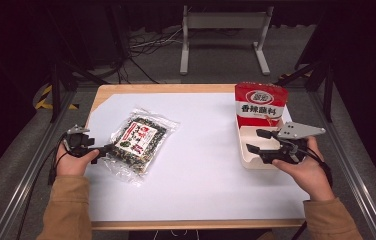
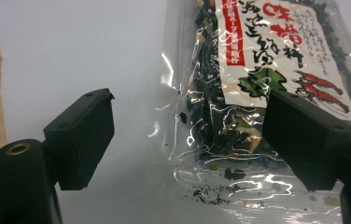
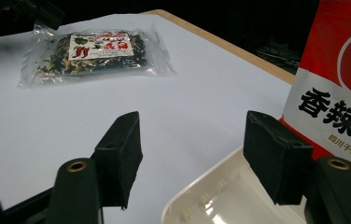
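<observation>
Reaching step: the left gripper [image 1: 107,148], jaws wide, straddles the seaweed packet's [image 1: 138,140] near corner by the table's [image 1: 196,89] left edge; next it must close. The right gripper [image 1: 258,140] hangs wide over the white tray [image 1: 249,156].

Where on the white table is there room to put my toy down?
The biggest bare patch is the middle of the white sheet, between the clear seaweed bag and the white tray. The near strip is also free. It is crowded at the left gripper by the bag, and at the right gripper over the tray with the red packet.
</observation>
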